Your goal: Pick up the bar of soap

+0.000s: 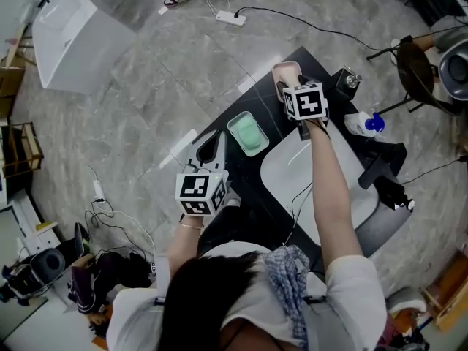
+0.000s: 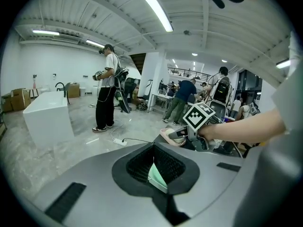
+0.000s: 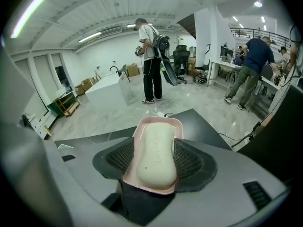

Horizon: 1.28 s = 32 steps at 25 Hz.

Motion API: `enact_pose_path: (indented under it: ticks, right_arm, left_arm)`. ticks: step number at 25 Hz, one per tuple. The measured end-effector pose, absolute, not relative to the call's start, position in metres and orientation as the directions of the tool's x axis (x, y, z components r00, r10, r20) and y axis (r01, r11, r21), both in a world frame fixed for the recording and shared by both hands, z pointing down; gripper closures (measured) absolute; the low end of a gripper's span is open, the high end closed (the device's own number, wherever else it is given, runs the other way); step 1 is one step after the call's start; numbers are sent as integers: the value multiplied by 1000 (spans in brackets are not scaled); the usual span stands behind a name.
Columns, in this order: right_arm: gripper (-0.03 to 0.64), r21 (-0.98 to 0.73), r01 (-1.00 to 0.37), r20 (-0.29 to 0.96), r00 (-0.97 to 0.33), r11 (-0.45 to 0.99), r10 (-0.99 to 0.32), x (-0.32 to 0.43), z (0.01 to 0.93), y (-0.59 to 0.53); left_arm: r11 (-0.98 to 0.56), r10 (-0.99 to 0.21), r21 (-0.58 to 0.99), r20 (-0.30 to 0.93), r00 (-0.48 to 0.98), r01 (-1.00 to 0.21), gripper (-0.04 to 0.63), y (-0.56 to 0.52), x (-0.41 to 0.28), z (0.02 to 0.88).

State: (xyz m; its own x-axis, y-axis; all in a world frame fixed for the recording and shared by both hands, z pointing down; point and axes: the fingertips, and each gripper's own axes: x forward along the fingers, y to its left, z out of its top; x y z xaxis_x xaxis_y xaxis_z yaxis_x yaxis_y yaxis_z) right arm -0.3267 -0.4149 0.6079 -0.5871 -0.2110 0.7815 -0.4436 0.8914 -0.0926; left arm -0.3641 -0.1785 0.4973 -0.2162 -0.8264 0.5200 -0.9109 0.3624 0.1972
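A cream bar of soap [image 3: 156,157] lies in a pink dish [image 3: 159,121] on the far corner of the black counter [image 1: 245,178]. My right gripper [image 3: 156,151] points down at it, open, its pads standing either side of the dish and soap without pressing them. The head view shows that gripper [image 1: 285,80] over the pink dish [image 1: 287,69]. A second, green dish [image 1: 248,134] sits mid-counter. My left gripper [image 1: 210,146] hovers beside it, open, with the green dish's edge [image 2: 157,176] showing low in the gap between its jaws [image 2: 155,167].
A white sink basin [image 1: 292,168] is set in the counter under my right arm. A bottle with a blue cap [image 1: 363,123] and a black faucet [image 1: 380,172] stand to the right. On the floor are a power strip [image 1: 230,17] and a white bathtub [image 1: 62,39]. People stand beyond.
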Motion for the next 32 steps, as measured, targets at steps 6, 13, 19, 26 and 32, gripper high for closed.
enact_pose_path:
  ticks: [6,13,19,26,32]
  right_arm:
    - [365,17,-397,812,-530,917,-245,-327,612,-414]
    - [380,48,-364,816,-522,930,-246,-331,614,-413]
    - [383,39,-365,821,-518,930,-238,-330,614,-411]
    - [394,25,-352,844,-494,936,-209,-331,617,-413]
    - [400,80,-356,810,-521,931,-269,-335,612,-415]
  left_arm:
    - [355,-828,194,518,-212,-914,584,-182,-364,497]
    - [347,-833,198,513,-205,-917,584,-186,-364,498]
    - [344,-837,212,512,-196,-915,584,-190,-363,498]
    - [336,-839,207,510,-192,-919,584,-190,-360,500]
    - [336,-842,207,503,-195,-919,584,-188,-362,494]
